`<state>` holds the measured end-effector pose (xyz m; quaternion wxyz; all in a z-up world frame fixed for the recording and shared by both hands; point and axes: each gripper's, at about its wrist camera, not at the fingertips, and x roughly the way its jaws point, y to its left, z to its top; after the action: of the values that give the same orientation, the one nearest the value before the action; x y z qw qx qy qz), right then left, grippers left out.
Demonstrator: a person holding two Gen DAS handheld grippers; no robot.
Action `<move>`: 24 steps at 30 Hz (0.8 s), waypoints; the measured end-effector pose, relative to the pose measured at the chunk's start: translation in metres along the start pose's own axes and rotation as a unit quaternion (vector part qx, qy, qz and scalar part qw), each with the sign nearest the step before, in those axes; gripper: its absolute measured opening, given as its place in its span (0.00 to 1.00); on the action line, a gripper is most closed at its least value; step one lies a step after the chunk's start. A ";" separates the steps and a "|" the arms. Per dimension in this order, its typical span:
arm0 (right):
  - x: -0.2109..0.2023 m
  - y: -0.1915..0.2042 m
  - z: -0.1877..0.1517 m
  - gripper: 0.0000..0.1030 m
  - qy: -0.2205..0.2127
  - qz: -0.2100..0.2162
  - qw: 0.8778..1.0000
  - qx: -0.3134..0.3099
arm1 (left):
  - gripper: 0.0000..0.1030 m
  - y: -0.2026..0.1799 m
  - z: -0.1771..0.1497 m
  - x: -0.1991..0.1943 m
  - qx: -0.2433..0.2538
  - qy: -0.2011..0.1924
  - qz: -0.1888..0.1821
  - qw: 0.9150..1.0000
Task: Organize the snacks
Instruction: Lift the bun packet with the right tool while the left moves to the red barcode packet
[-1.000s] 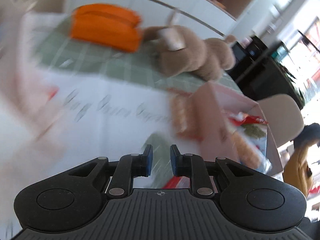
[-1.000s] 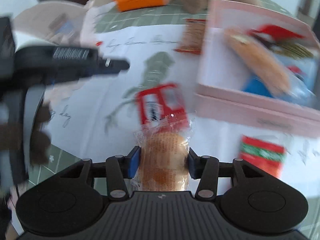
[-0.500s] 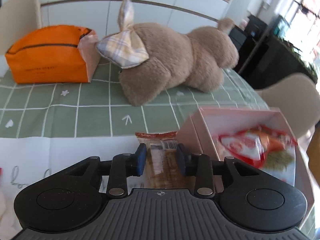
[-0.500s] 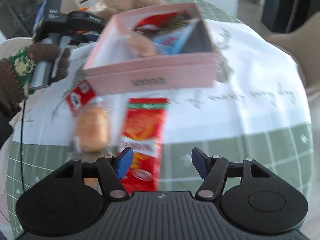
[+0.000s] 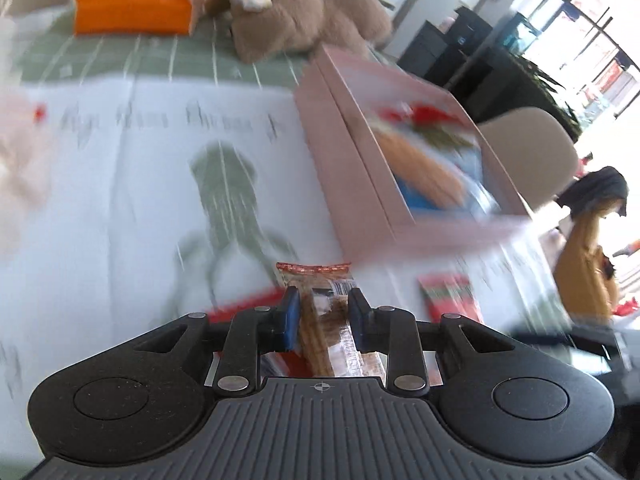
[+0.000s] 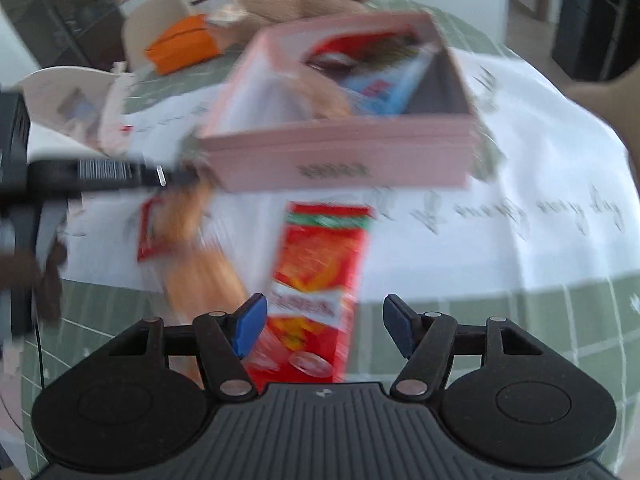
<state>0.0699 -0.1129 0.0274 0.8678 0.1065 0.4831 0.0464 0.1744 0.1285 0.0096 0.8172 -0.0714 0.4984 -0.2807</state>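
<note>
My left gripper [image 5: 323, 312] is shut on a clear-wrapped brown biscuit pack [image 5: 320, 304] and holds it above the white cloth, left of the pink box [image 5: 360, 176]. The pink box [image 6: 344, 156] holds several snacks. My right gripper [image 6: 325, 328] is open, low over a red snack packet [image 6: 320, 272] that lies on the table in front of the box; the packet sits toward the left finger. A round bun in clear wrap [image 6: 200, 264] and a small red-white packet [image 6: 150, 232] lie left of it. The left gripper's body [image 6: 92, 176] shows blurred at the left.
A brown plush rabbit [image 5: 304, 20] and an orange pouch [image 5: 132, 4] sit at the back of the green checked table. A white cloth with writing [image 5: 140, 184] covers the middle. A beige chair [image 5: 528, 148] stands to the right. Another red packet [image 5: 448, 292] lies near the box.
My left gripper has lifted the biscuit pack and pulled back toward the table's near side. My right gripper, open, has moved closer over the red packet; the bun it released lies to the left.
</note>
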 end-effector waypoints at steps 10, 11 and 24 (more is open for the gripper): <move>0.041 0.069 0.030 0.63 0.032 0.037 0.999 -0.001 | 0.29 0.006 -0.067 -0.049 -0.070 -0.019 0.043 0.996; 0.048 0.072 0.030 0.63 0.043 0.038 0.998 0.008 | 0.29 0.008 -0.070 -0.055 -0.072 -0.022 0.055 0.996; 0.043 0.126 -0.016 0.39 0.049 0.005 0.992 -0.118 | 0.29 0.028 -0.070 -0.060 -0.083 -0.012 0.116 0.990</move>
<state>0.0815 0.0194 0.0126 0.8495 0.0033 0.5155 0.1126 0.1053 0.1947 0.0103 0.8412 -0.0839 0.5152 -0.1409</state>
